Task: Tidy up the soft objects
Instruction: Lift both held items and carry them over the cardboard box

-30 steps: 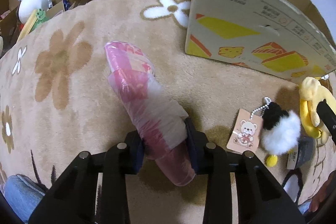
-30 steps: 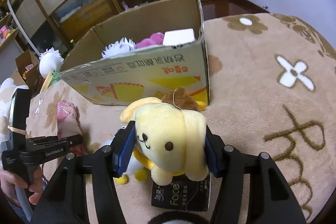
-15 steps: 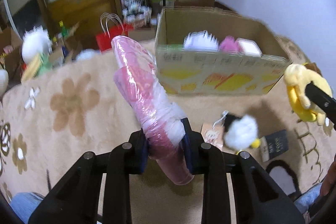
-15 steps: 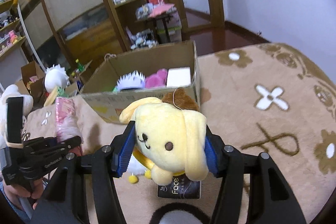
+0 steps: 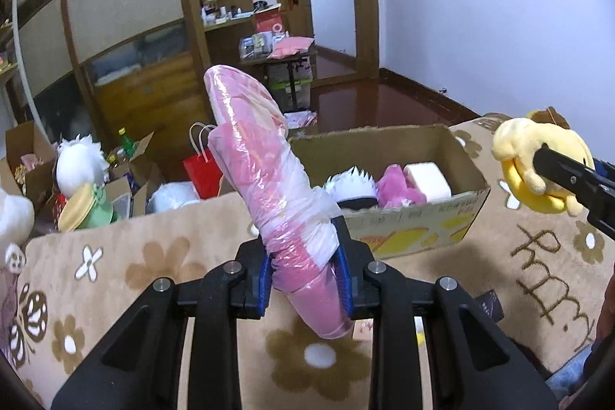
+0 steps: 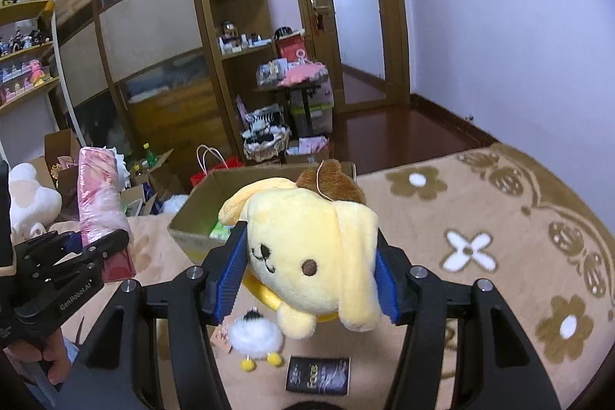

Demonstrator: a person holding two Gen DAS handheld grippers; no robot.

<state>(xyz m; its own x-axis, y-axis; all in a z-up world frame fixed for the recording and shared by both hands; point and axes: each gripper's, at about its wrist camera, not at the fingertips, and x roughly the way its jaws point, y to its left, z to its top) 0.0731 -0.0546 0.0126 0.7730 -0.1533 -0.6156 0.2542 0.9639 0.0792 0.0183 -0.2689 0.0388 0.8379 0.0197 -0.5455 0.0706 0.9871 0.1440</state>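
A: Where is the cardboard box [image 5: 415, 214] in the left wrist view?

B: At about two o'clock from the left gripper [image 5: 305, 273], on the rug [image 5: 153, 252]. The wrapped plush roll [image 5: 265, 175] rises between the jaws toward twelve, in front of the box's left end.

A: And the dog plush [image 5: 534, 164]?

B: At three o'clock, right of the box, off the rug.

A: In the right wrist view?

B: The dog plush [image 6: 311, 252] sits in the right gripper [image 6: 309, 271], the box [image 6: 192, 218] behind it at eleven. The pom-pom keychain [image 6: 255, 337] and the small packet [image 6: 319, 375] lie on the rug below, at six; the roll [image 6: 98, 198] is at nine.
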